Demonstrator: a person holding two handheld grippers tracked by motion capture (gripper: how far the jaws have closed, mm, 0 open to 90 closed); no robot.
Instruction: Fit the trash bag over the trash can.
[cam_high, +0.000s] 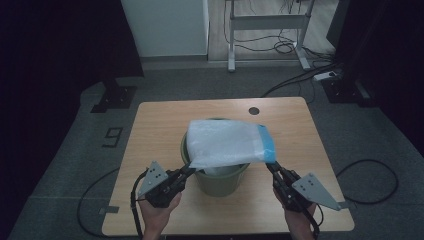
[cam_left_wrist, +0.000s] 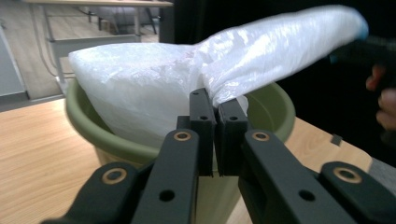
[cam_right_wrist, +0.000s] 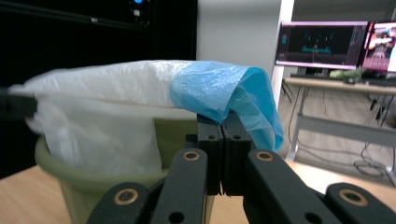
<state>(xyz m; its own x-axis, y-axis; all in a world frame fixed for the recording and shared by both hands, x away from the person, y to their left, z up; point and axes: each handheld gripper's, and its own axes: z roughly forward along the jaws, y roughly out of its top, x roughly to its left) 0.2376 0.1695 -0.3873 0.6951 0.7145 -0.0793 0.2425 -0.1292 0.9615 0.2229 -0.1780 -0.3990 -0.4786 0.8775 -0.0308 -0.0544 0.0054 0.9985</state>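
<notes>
One bag (cam_high: 227, 142) and one bin (cam_high: 216, 182) are seen mid-frame; each gripper's jaws are clamped, apparently, on a bag corner: left gripper (cam_high: 189, 170), right gripper (cam_high: 272, 167).

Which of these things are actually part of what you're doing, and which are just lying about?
In use:
plastic bag
green bin
left gripper
right gripper

Lying about:
floor cables
desk frame
monitors
</notes>
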